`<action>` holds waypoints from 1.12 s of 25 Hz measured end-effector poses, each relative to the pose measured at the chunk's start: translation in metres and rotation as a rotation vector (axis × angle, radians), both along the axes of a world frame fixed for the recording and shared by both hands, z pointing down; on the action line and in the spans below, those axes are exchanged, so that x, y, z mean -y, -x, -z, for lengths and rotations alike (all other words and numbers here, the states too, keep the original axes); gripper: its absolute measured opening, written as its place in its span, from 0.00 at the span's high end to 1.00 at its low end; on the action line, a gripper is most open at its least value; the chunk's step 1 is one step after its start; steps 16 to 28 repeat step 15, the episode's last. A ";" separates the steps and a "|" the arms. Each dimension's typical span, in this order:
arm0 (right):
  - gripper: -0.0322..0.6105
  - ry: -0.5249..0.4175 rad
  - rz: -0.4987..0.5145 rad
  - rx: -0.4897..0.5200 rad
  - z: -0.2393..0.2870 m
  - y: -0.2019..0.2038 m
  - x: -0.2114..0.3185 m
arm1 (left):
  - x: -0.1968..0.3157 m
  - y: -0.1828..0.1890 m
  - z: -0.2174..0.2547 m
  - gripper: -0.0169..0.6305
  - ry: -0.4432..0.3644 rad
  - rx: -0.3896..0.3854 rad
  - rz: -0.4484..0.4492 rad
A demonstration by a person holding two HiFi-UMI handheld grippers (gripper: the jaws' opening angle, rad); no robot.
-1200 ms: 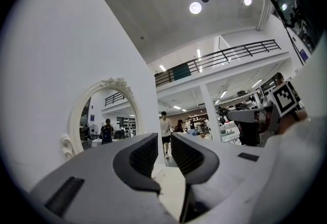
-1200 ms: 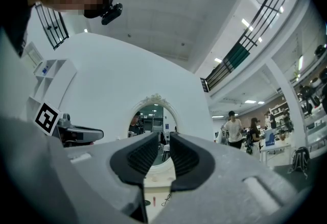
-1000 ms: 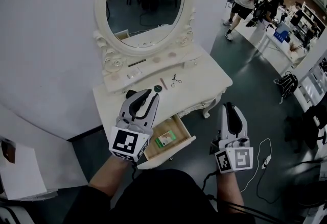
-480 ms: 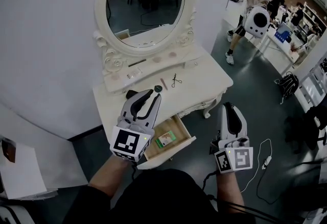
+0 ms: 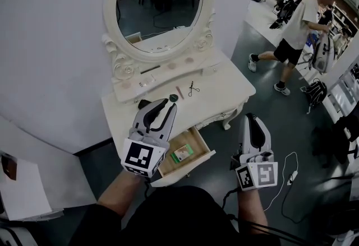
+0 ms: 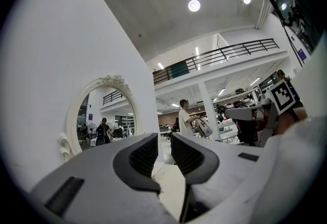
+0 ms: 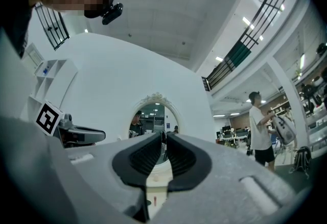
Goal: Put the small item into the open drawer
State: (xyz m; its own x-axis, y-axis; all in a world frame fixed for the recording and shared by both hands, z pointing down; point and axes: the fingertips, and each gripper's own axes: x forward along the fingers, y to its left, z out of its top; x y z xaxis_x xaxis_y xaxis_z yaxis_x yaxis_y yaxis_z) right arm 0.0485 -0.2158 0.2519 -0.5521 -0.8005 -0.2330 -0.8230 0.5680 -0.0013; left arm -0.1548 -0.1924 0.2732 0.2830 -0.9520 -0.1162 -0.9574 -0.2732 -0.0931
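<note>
The white dressing table (image 5: 224, 91) has its drawer (image 5: 197, 139) pulled open, and a green packet (image 5: 182, 153) lies inside. On the tabletop sit a dark round item (image 5: 173, 97), a pink stick (image 5: 179, 92) and a small black scissor-like tool (image 5: 193, 88). My left gripper (image 5: 170, 104) hovers over the table's front edge beside the round item; its jaws (image 6: 164, 149) are shut and empty. My right gripper (image 5: 251, 118) hangs to the right of the drawer, above the floor. Its jaws (image 7: 164, 142) are closing, a thin slit remains, and nothing is between them.
An oval mirror (image 5: 159, 1) in an ornate frame stands at the table's back, with small items on the shelf (image 5: 162, 71) below it. A person (image 5: 297, 29) walks at the right rear. A white cable (image 5: 289, 175) lies on the floor by the right gripper.
Both grippers stay almost where they were. The person in the background has walked from the far rear toward the right.
</note>
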 end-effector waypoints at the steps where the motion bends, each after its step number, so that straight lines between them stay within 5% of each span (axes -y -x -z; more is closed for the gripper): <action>1: 0.90 0.001 -0.002 0.000 0.000 0.001 0.000 | 0.000 0.001 -0.001 0.85 0.002 0.000 -0.001; 28: 0.90 0.019 -0.020 -0.002 -0.007 0.015 0.003 | 0.008 0.015 -0.018 0.85 0.043 -0.004 -0.023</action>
